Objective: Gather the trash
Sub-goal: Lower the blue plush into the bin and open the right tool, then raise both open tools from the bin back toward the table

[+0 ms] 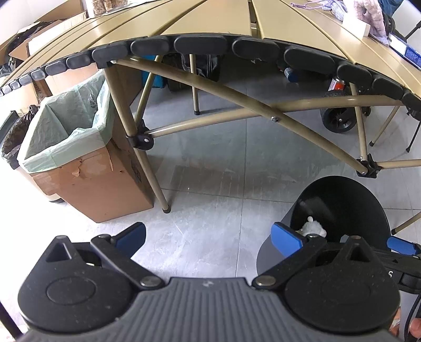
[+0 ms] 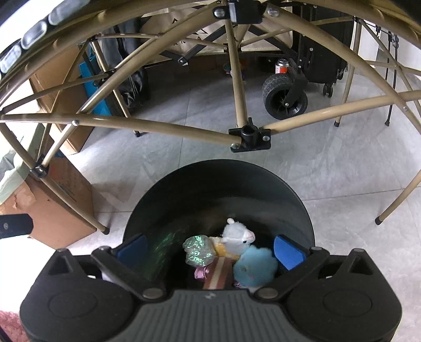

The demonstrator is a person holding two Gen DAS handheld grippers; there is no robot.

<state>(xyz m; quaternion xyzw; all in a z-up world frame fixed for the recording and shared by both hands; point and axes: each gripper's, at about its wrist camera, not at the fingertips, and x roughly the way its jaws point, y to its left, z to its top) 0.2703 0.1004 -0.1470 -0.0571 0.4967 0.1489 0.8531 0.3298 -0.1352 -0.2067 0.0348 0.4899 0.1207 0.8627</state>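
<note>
A black round bin (image 2: 218, 189) stands on the grey floor right below my right gripper (image 2: 210, 250), whose blue pads are spread wide with nothing pressed between them. Down inside the bin lie a white plush alpaca (image 2: 238, 235), a light blue plush (image 2: 254, 268), a shiny green wrapper (image 2: 197, 250) and a striped brown item (image 2: 218, 273). In the left wrist view the same bin (image 1: 342, 200) is at the lower right with the white plush (image 1: 311, 227) showing in it. My left gripper (image 1: 208, 238) hangs open over bare floor, holding nothing.
A tan folding table (image 1: 210, 21) spans overhead on crossed legs (image 2: 248, 136). A cardboard box lined with a green bag (image 1: 79, 147) stands at the left beside a table leg. A black wheel (image 2: 285, 97), a red can (image 2: 282, 67) and dark luggage (image 2: 326, 52) sit behind.
</note>
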